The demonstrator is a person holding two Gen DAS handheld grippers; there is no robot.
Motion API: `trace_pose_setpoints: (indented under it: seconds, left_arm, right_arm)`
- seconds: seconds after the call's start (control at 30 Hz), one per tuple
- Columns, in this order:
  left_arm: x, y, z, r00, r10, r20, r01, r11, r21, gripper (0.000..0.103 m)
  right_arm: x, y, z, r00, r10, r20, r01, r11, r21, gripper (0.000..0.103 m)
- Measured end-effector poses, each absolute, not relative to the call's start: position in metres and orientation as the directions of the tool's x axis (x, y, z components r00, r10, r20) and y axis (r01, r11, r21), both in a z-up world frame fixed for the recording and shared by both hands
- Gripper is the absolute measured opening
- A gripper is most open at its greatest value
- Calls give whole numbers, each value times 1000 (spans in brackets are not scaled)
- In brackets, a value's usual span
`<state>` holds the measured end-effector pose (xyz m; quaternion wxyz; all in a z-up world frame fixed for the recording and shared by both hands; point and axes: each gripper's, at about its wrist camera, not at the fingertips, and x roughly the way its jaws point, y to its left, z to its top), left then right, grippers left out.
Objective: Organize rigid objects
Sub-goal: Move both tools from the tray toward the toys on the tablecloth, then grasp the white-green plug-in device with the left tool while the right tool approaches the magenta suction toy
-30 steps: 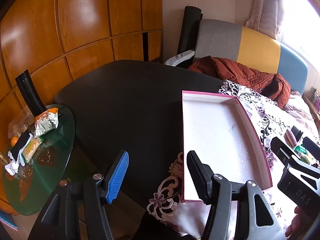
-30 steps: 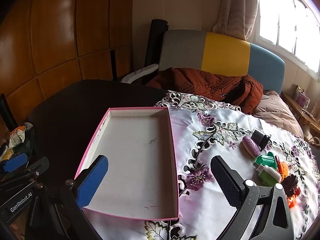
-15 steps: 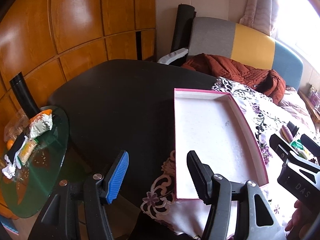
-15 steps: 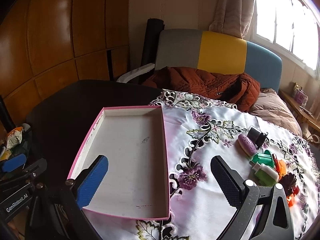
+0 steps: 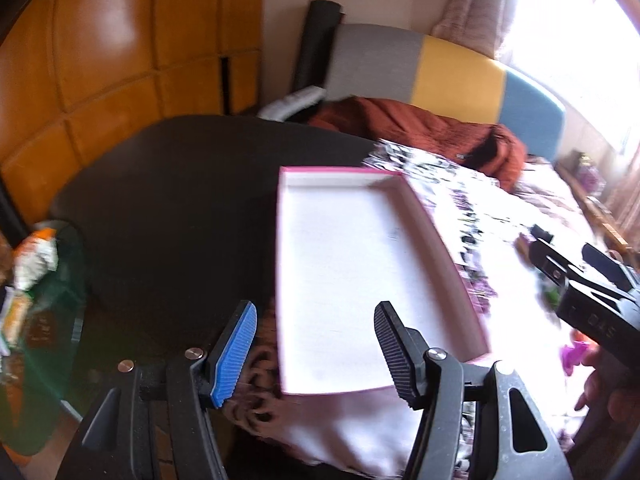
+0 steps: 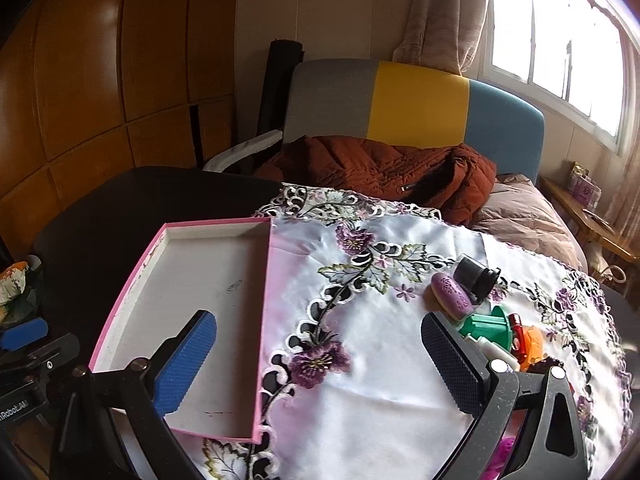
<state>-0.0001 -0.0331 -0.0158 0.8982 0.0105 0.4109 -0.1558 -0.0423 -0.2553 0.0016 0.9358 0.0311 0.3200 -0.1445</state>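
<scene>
Both the left gripper and right gripper have fingers spread wide, holding nothing, over the empty pink tray left of small toys.

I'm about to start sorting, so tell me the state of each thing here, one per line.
pink tray: empty, on the table.
left gripper: open, holding nothing.
right gripper: open, holding nothing.
purple case: lying on the cloth.
black cup: tipped on its side.
</scene>
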Motion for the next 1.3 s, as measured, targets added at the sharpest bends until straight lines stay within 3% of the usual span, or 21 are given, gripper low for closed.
trace_pose_setpoints:
  seconds: [0.33, 0.5, 0.57, 0.67, 0.77, 0.83, 0.93, 1.13, 1.3]
  left_arm:
    - [-12, -88, -23, 520, -374, -768, 484, 870, -96, 62]
    - [-13, -109, -21, 461, -443, -769, 552, 822, -143, 63]
    - [-12, -120, -22, 436, -459, -774, 574, 804, -153, 71]
    - [-15, -143, -23, 397, -494, -774, 620, 766, -171, 71]
    - [-20, -170, -24, 361, -507, -783, 667, 727, -163, 72]
    - [-24, -192, -25, 348, -507, -789, 705, 696, -137, 79]
    - [-29, -224, -30, 327, -510, -796, 760, 643, -99, 80]
    - [-33, -286, -38, 235, -560, -795, 838, 531, -126, 80]
    - [-25, -331, -47, 180, -565, -805, 846, 507, -167, 87]
  right_arm:
    - [-76, -362, 7, 677, -391, -624, 474, 880, -37, 103]
    - [-113, -438, 6, 601, -484, -636, 649, 760, 34, 103]
    - [-127, -467, -1, 559, -519, -647, 714, 698, 57, 103]
    - [-147, -497, -12, 526, -513, -679, 780, 609, 143, 103]
    - [-155, -511, -17, 548, -475, -688, 793, 556, 248, 103]
    - [-152, -507, -15, 539, -488, -687, 796, 563, 224, 103]
    - [-148, -503, -14, 527, -497, -689, 791, 584, 184, 103]
    - [-155, -511, -19, 513, -485, -708, 810, 546, 213, 103]
    - [-161, -517, -20, 522, -472, -710, 814, 524, 250, 103]
